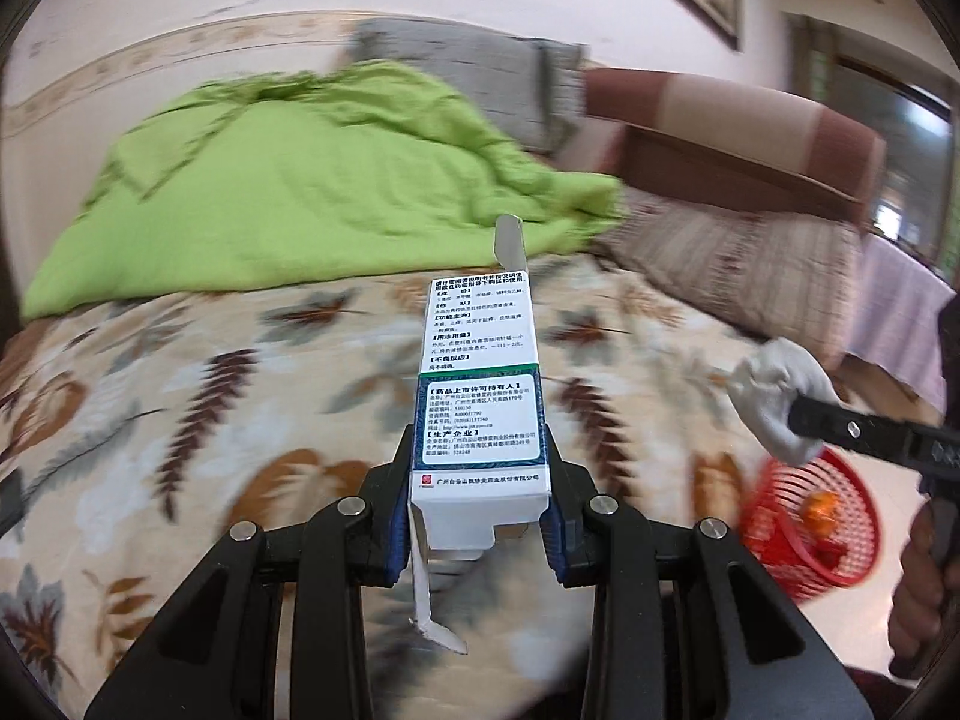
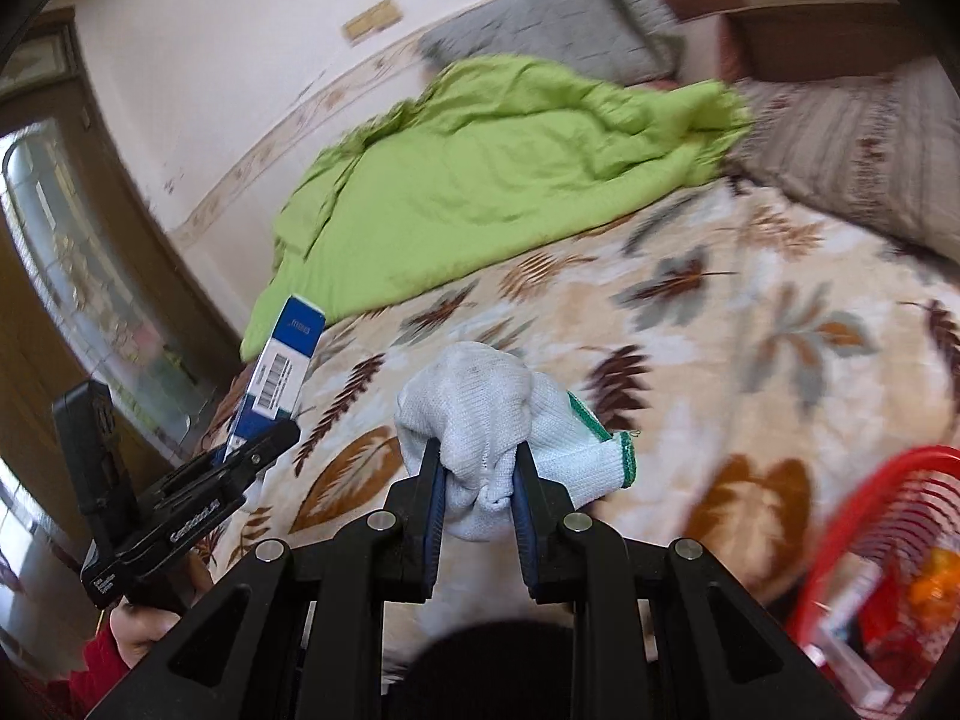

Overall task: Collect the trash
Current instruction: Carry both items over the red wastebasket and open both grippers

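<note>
Leaf-patterned fabric covers the bed [image 1: 198, 372], the largest thing in both views, with a crumpled green quilt [image 1: 300, 180] heaped toward the wall and a grey pillow [image 1: 474, 69] behind it. A red plastic basket [image 1: 810, 522] sits off the bed's near right edge, low on the floor side, already holding some orange and red scraps.

Both pieces of trash are off the bed and in the air. The left hand-held gripper [image 1: 480, 516] is clamped on a white and blue medicine carton [image 1: 480, 384], gripping it near its lower end, so the box stands out forward over the bedspread with its flaps hanging open. The right hand-held gripper [image 2: 477, 480] is closed on a bunched white knit glove [image 2: 474, 402] with a green cuff, its pads pinching the fabric in the middle. In the left wrist view the glove hangs just above and beside the basket.

The step in hand looks like the carry: pick-up is done and both loads seem to be on the way to the basket. The next move calls for bringing each piece over the basket's open mouth and letting go, probably the glove first since it is nearer. The long carton needs tipping downward so it drops inside, not across the rim.
</note>
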The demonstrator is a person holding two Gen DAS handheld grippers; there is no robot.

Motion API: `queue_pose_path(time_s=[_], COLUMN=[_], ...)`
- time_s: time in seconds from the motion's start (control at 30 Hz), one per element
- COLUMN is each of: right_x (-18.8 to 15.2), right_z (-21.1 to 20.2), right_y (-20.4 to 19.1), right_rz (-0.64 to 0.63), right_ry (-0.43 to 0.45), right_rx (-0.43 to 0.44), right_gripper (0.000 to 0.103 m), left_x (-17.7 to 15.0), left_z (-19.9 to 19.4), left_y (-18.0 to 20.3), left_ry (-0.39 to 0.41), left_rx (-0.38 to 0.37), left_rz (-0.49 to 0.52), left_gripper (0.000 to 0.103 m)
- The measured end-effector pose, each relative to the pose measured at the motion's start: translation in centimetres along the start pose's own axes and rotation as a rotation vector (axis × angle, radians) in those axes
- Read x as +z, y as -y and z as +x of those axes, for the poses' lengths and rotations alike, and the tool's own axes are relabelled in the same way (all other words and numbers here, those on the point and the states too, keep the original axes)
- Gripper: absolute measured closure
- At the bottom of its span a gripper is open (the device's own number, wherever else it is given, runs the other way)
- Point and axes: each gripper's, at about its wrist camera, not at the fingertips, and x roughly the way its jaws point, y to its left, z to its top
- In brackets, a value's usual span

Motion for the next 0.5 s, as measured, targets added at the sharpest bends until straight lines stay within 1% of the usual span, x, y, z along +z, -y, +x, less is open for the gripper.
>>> queue_pose_path(time_s=[0.13,0.3,0.4,0.5], right_x=[0.3,0.4,0.1,-0.2], right_z=[-4.8,-11.0,-14.8,-17.3], right_y=[3.1,6.7,8.8,10.4], right_rz=[0.053,0.110,0.156,0.186], right_ry=[0.046,0.114,0.159,0.188], right_rx=[-0.060,-0.157,-0.212,-0.256], right_gripper=[0.081,0.081,0.079,0.079], left_x=[0.4,1.3,1.9,2.1], left_z=[-0.3,0.2,1.0,2.1], left_y=[4.6,10.9,14.6,18.0], left_ry=[-0.023,-0.056,-0.092,-0.151], left_rx=[-0.116,-0.260,-0.350,-0.439], left_rz=[0.053,0.146,0.190,0.212], left_gripper=[0.070,0.070,0.070,0.070])
